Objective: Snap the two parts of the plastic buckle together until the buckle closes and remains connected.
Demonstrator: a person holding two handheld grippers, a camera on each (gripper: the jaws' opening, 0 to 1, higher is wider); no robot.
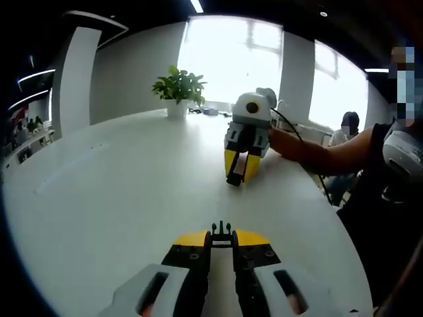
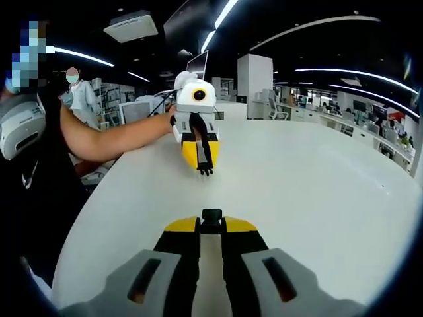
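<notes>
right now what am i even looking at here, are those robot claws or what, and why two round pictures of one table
No robot here: a person holds a hand tool with two yellow-tipped jaws in each hand, and a fisheye camera rides on each tool.

The left gripper view looks along the left gripper, which pinches the black pronged half of a plastic buckle. Across the round white table it sees the right gripper, held by the person's arm.

The right gripper view is the reverse: the right gripper pinches the black socket half of the buckle, and the left gripper faces it with its prongs showing.

The two halves are still apart. A green potted plant stands on the table's far side.
</notes>
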